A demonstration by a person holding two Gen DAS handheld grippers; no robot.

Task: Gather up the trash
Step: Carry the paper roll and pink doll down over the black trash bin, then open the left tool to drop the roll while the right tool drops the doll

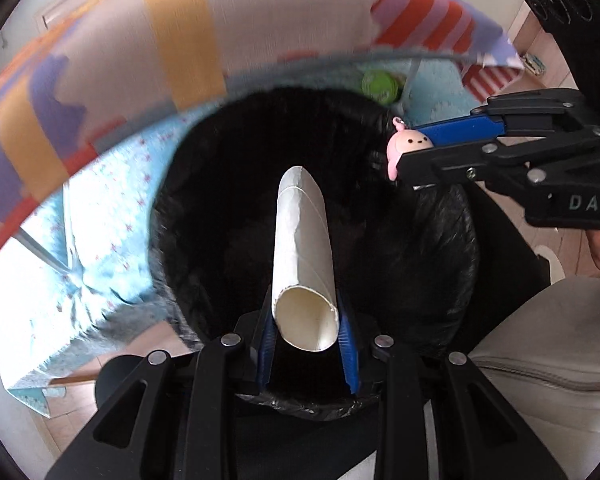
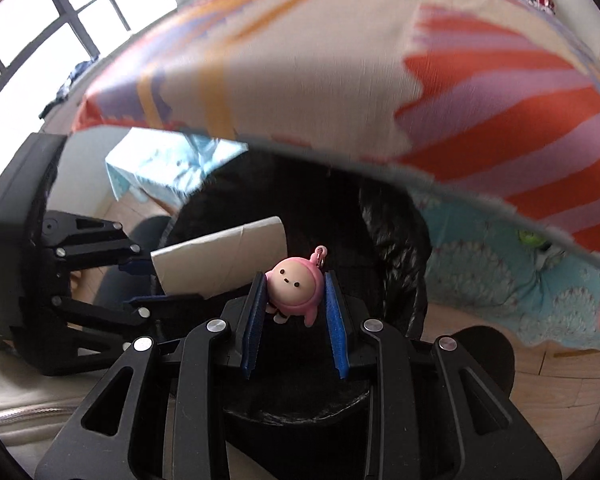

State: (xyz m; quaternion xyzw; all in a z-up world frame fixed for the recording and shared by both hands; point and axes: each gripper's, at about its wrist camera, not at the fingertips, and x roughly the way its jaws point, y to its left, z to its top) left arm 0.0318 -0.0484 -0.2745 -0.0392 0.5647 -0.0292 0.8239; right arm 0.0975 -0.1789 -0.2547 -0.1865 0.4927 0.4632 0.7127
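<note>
bin interior: dark (contents unseen) | tablecloth: blurred

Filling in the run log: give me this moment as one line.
left gripper: shut on tube | right gripper: shut on pink charm | both over black bin bag | nothing dropped yet

Two black hand-held grippers, left and right, blue ribbed pads, silver screws (white "DAS" lettering)

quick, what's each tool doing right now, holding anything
Left tool: shut on the white cardboard tube, over the black bin bag.
Right tool: shut on the small pink round-faced figure charm.
</note>
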